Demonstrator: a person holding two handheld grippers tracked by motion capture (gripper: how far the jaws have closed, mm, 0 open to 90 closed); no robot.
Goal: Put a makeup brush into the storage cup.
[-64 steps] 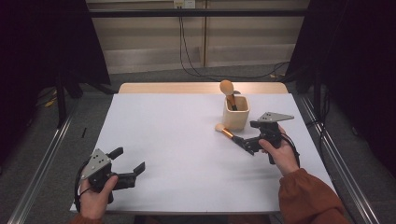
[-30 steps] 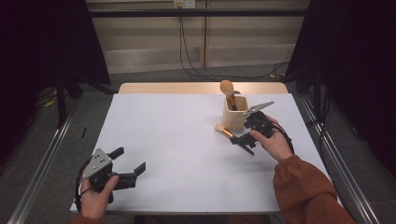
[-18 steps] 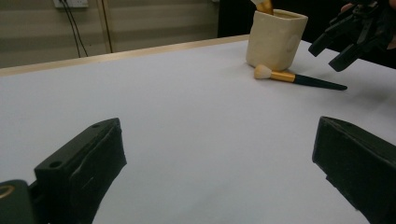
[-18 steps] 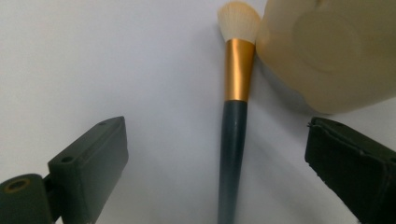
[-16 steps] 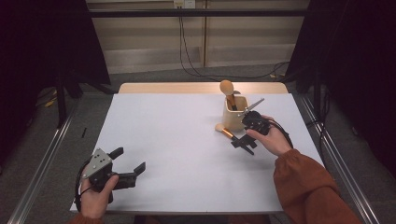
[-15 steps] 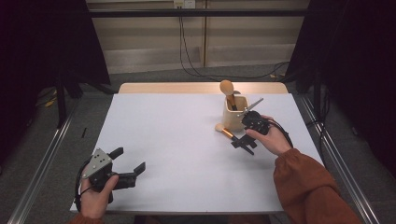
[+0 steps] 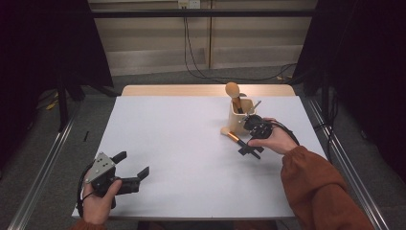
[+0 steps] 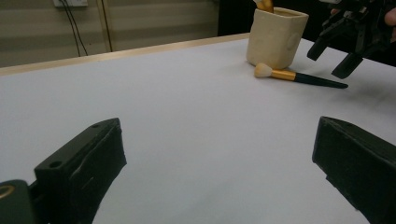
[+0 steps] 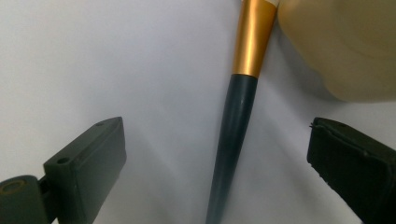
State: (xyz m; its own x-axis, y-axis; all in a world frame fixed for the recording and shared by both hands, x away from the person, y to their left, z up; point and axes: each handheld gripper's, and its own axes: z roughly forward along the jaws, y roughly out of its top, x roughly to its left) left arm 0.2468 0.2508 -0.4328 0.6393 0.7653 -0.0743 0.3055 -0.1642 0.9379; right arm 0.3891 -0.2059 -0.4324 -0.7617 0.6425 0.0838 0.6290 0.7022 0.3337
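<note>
Black jaws over a black-and-gold brush

Your brush (image 9: 236, 116) shows a black handle, gold ferrule, pale bristle tip; cup (image 7: 238, 113) beside it is cream, table (image 7: 182, 143) plain white, your sleeve (image 7: 321, 189) rust-orange, both grippers (image 7: 250, 149) (image 7: 130, 165) black.

brush tip: in the right claw view the brush (image 9: 236, 121) is cut off by the top edge, its bristles out of frame; the handle's end runs off the bottom edge.
cup: the cup (image 9: 341, 46) is blurred there, cut by the top and right edges.
cup contents: in the left claw view, cut off above the cup.
</note>
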